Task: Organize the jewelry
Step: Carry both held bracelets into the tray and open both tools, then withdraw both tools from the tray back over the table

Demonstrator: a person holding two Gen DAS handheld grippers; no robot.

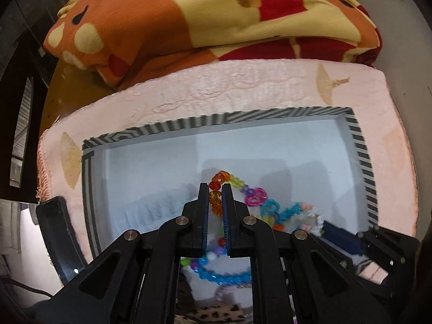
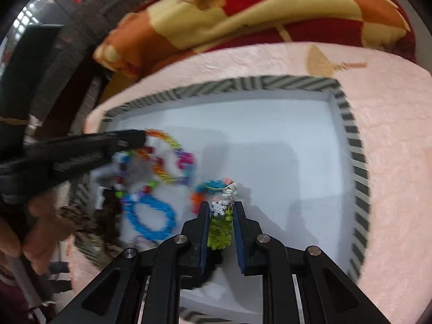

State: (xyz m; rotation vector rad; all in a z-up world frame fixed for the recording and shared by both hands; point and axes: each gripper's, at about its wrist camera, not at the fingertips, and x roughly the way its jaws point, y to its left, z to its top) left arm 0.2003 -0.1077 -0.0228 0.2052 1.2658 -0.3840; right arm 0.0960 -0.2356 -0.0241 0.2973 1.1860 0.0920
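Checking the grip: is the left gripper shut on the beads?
Shut: the left gripper pinches the orange beads of a necklace over the tray.

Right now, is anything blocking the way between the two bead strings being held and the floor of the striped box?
Nothing visible. The left hand-held gripper pinches the orange bead string, the right hand-held gripper the green bead string, both over the striped box. Bare white floor lies beyond; other bracelets lie to one side.

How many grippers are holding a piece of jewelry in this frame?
2. The left gripper pinches an orange-beaded strand over the tray; the right gripper clamps a green-tufted strand with a snowflake charm nearer the tray's middle.
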